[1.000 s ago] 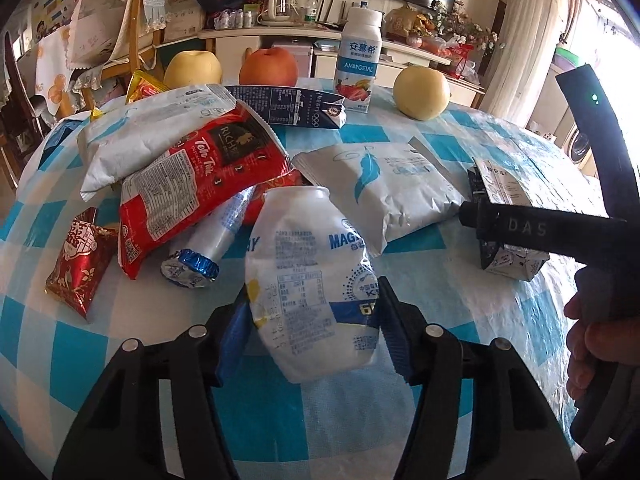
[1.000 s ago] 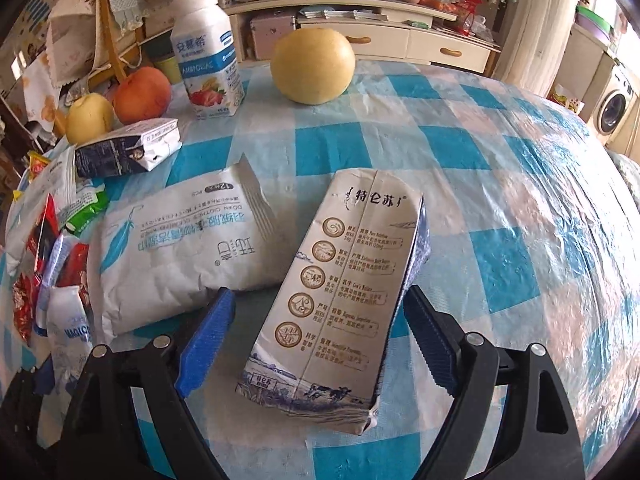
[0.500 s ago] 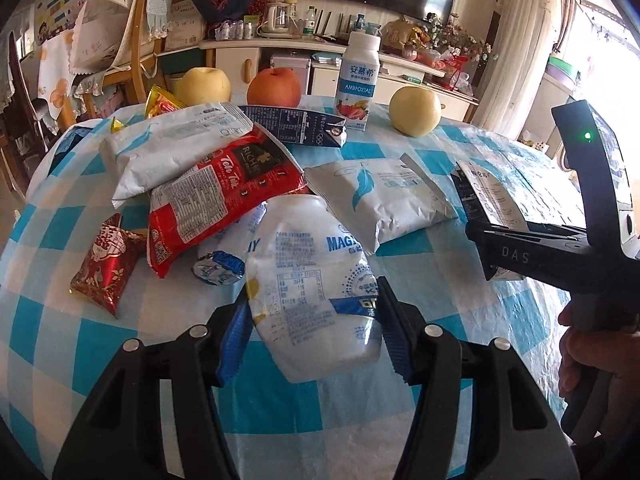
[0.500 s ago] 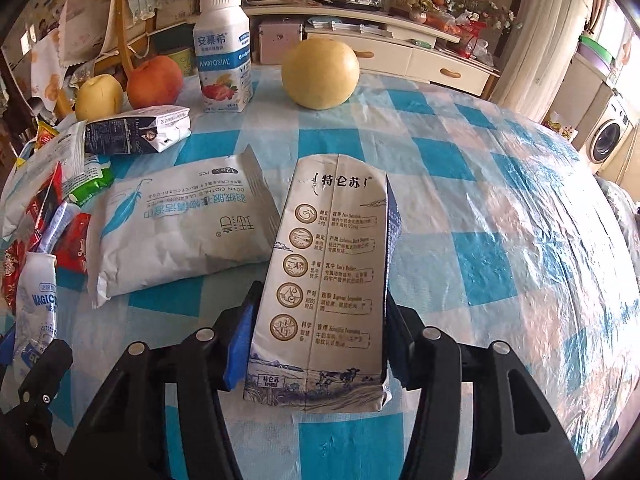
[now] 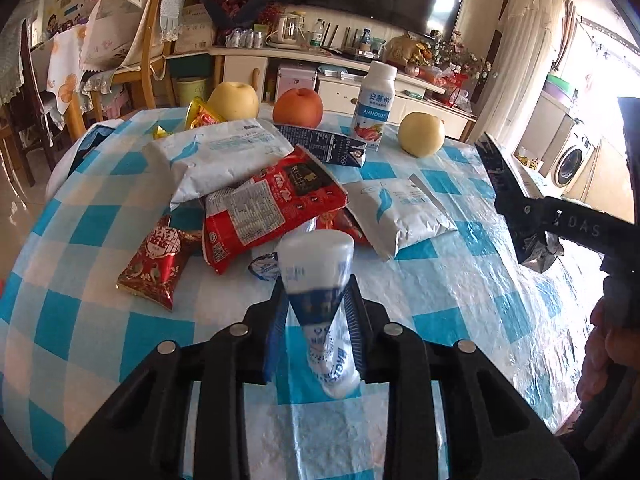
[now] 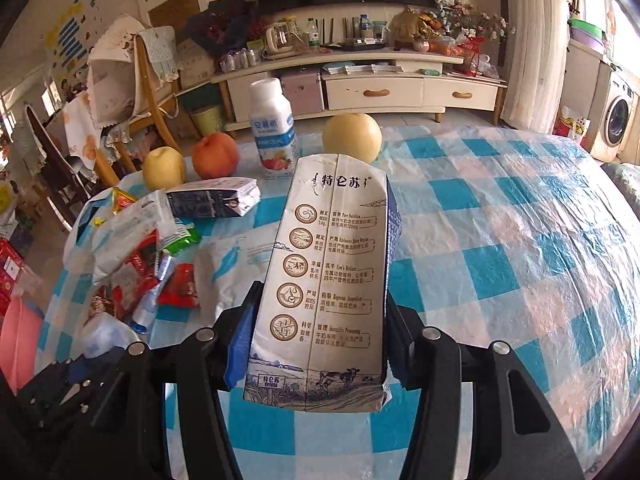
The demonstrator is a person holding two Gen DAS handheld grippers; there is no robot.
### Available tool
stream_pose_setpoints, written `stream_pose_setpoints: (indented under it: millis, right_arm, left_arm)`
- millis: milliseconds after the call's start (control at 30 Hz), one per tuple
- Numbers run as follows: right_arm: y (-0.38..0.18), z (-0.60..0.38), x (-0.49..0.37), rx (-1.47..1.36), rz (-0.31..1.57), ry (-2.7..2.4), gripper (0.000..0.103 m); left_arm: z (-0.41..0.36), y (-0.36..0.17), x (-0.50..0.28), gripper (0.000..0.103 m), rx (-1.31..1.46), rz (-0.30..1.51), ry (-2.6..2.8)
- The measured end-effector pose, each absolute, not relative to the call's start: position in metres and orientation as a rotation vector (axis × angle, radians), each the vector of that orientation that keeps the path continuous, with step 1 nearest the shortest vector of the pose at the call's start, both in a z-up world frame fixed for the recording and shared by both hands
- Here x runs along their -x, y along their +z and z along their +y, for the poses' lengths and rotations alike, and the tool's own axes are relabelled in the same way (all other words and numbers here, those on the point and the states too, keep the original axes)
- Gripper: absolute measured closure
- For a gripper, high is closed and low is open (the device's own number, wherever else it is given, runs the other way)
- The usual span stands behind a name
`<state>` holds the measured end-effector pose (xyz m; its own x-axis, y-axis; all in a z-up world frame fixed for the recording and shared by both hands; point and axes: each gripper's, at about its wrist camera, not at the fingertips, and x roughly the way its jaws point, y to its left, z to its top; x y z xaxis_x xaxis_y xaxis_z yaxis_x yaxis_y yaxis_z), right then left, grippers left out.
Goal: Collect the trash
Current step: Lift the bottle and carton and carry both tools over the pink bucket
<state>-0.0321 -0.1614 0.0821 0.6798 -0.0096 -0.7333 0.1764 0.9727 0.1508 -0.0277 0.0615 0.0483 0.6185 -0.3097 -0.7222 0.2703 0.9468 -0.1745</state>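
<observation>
Low in the frame, the left gripper (image 5: pixel 314 322) pinches a white plastic pouch (image 5: pixel 320 292); the right gripper (image 6: pixel 320 340) clamps a milk carton (image 6: pixel 328 292), long axis pointing away. Remaining wrappers (image 5: pixel 268 204) lie ahead on the table (image 5: pixel 460 296), upper left, nearer the left.

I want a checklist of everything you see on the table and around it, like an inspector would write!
Surface: round table under a blue-and-white checked cloth with clear plastic over it.
Job's things: white pouch and milk carton, both lifted; red snack bag, small red wrapper, two white packets and a flattened dark carton lying on the cloth.
Clutter: yogurt bottle, two yellow pears, one red apple.
Grippers: left gripper shut on the pouch; right gripper shut on the carton.
Cables: nothing seen.
Surroundings: TV cabinet, wooden chair, washing machine.
</observation>
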Motion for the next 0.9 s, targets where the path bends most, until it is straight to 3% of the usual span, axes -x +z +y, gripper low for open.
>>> stream_pose_setpoints:
  millis: [67,133,200,300,367,733,767,800,867,900]
  right_arm:
    - [0.089,-0.152,0.034,-0.212,0.804,-0.086,0.047]
    - [0.094,-0.144,0.035,-0.203,0.793,-0.065,0.047]
    - [0.096,-0.136,0.034,-0.194,0.790,-0.045,0.047]
    - [0.095,-0.126,0.032,-0.194,0.799,-0.008,0.047]
    - [0.093,-0.121,0.030,-0.189,0.808,0.017,0.047]
    - [0.086,-0.117,0.025,-0.219,0.840,0.093,0.047]
    - [0.087,-0.117,0.026,-0.219,0.840,0.096,0.047]
    - [0.087,-0.117,0.026,-0.220,0.842,0.100,0.047]
    - [0.087,-0.117,0.027,-0.223,0.845,0.103,0.047]
    - [0.087,-0.117,0.027,-0.225,0.847,0.105,0.047]
  left_arm:
    - [0.071,0.039,0.026,0.072,0.089,0.881,-0.337]
    - [0.081,0.029,0.026,0.062,0.125,0.919,-0.337]
    - [0.086,0.022,0.028,0.039,0.136,0.932,-0.334]
    - [0.087,0.017,0.032,0.023,0.122,0.918,-0.327]
    - [0.086,0.014,0.032,0.020,0.114,0.920,-0.313]
    - [0.050,0.004,0.024,0.017,-0.111,0.903,-0.195]
    - [0.044,0.004,0.024,0.019,-0.147,0.894,-0.189]
    - [0.041,0.006,0.024,0.029,-0.155,0.889,-0.197]
    - [0.039,0.008,0.025,0.040,-0.151,0.884,-0.217]
    - [0.038,0.009,0.025,0.040,-0.159,0.883,-0.210]
